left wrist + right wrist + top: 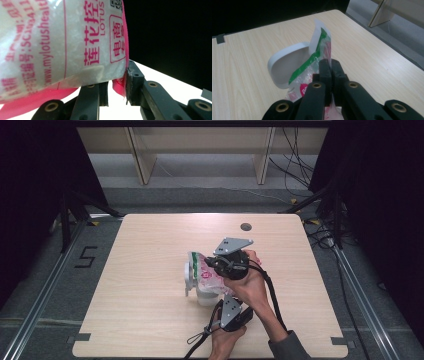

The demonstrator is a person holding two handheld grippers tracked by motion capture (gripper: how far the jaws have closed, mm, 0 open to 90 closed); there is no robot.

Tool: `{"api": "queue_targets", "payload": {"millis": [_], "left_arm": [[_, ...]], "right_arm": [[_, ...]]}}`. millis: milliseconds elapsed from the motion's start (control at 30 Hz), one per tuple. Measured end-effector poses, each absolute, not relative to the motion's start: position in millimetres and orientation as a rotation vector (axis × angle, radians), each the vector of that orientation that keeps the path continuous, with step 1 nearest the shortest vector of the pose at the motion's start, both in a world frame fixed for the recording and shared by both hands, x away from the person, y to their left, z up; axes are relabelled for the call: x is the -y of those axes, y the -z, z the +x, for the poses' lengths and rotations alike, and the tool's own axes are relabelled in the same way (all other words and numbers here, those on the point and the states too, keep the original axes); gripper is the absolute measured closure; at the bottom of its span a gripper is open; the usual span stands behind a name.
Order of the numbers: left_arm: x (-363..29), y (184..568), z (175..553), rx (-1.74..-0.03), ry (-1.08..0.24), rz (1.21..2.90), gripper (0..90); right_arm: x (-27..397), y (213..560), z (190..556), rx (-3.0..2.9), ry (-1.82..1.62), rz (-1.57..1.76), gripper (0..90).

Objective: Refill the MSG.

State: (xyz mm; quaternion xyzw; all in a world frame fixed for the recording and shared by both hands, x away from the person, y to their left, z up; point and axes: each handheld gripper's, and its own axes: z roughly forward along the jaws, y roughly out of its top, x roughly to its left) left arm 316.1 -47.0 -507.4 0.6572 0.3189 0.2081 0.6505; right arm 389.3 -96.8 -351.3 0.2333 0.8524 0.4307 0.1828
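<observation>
While the right gripper [331, 65] pinches the bag [319, 50] top with jaws pressed together, the left gripper [117, 82] clamps its pink edge.

Bag [62, 42] clear, pink print, green stripe; bowl [287, 62] white; table [145, 250] pale wood.

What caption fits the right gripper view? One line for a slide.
Right gripper pinches the plastic bag's edge beside a white cup on the wooden table.
</observation>
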Motion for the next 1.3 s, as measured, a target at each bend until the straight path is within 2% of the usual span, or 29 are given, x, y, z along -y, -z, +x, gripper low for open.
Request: {"api": "queue_targets", "payload": {"millis": [1300], "left_arm": [[47.4,500.5,319.0,-0.725,-0.451,1.491,74.8]], "right_arm": [[98.3,346.0,387.6,-2.350,-1.263,0.654,90.0]]}}
